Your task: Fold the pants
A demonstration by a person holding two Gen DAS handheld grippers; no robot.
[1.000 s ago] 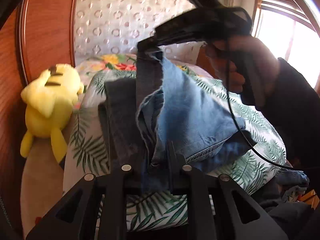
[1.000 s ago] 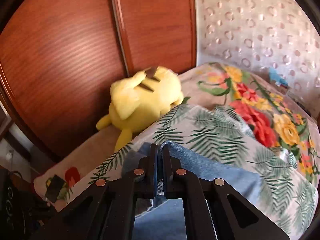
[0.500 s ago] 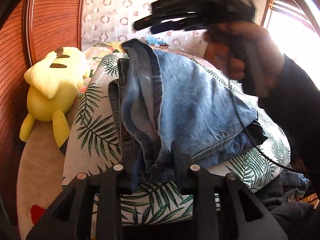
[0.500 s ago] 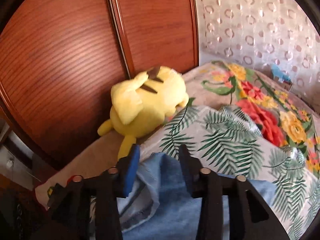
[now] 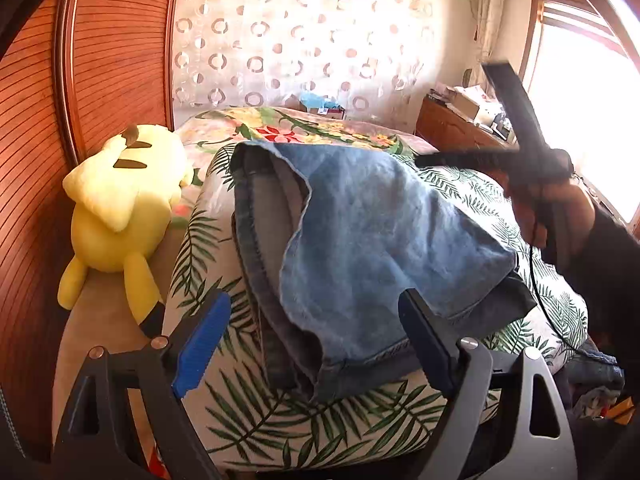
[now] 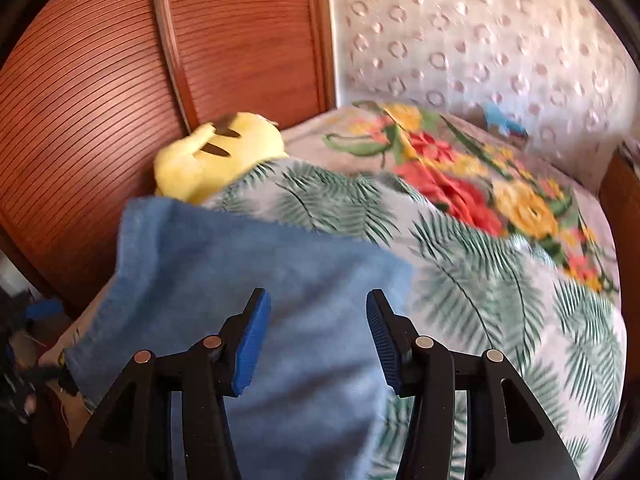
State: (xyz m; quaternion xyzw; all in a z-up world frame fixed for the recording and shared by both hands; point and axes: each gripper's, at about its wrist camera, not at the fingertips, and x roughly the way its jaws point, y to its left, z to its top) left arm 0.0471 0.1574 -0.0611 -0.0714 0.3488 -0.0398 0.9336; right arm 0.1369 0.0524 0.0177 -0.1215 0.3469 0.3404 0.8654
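Observation:
Blue denim pants (image 5: 372, 240) lie folded in layers on a palm-leaf cushion (image 5: 256, 408), their grey inner side showing along the left edge. My left gripper (image 5: 316, 340) hovers at the near hem with its jaws opening wide; the cloth lies between the blue pads but is not pressed. My right gripper (image 6: 318, 332) is above the pants (image 6: 248, 280), jaws opening, nothing pinched. In the left wrist view the right gripper (image 5: 516, 132) is held by a hand at the right, clear of the denim.
A yellow plush toy (image 5: 120, 204) leans against the wooden sliding door (image 5: 92, 72) left of the cushion. A floral bedspread (image 6: 480, 168) stretches behind. A wooden cabinet (image 5: 452, 128) and a bright window are at the right. More clothes lie at the lower right.
Both grippers let go of the denim and opened. The lifted pant layer dropped flat onto the pile. The right gripper swung away to the right, off the cloth.

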